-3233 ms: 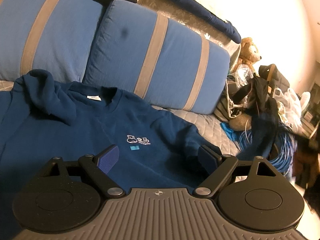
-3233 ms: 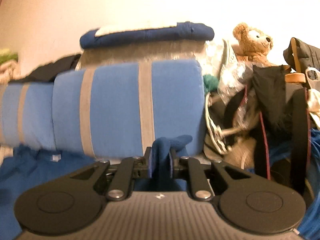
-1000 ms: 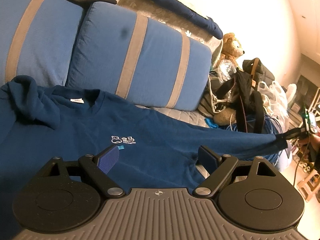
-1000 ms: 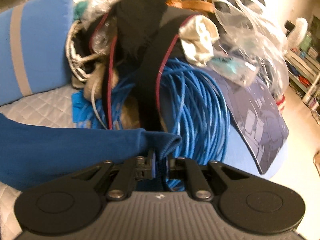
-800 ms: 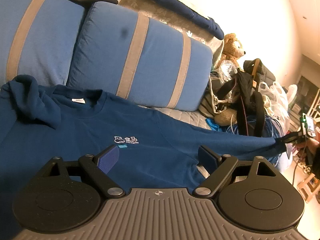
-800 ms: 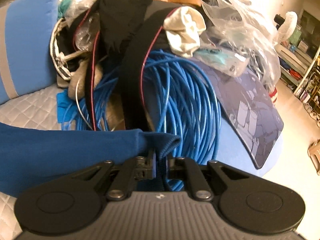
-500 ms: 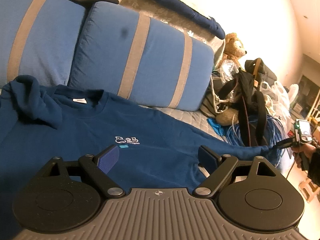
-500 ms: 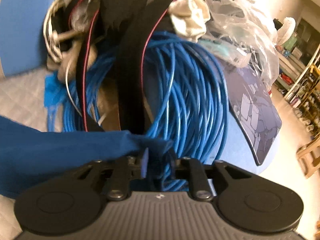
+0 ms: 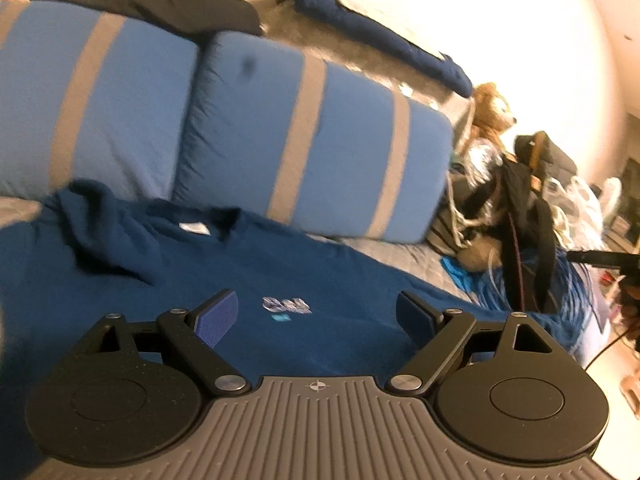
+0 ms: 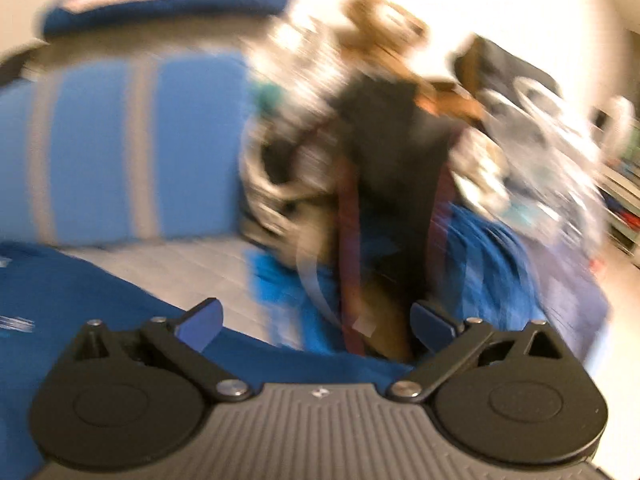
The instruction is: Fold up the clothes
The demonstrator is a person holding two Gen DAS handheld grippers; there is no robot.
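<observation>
since a second ago the right tongs (image 10: 316, 322) have let go of the cuff they pinched, and their jaws are opening with nothing between the pads; the sleeve (image 10: 304, 364) they had drawn out now lies loose below them. the dark blue long-sleeved sweatshirt (image 9: 248, 280) lies spread front-up on the grey quilted sofa seat (image 9: 404, 256), its white neck label toward the cushions and a small white chest print showing. its other sleeve is bunched over the shoulder at the picture's left. the left tongs (image 9: 318, 316) hover above the chest, jaws spread wide and empty. behind stand light blue back cushions with grey stripes (image 9: 316, 136). at the sofa's far end sit a brown teddy bear (image 9: 494, 114), black straps and bags, and a coil of bright blue cable (image 10: 496, 264). the right view is badly blurred.
</observation>
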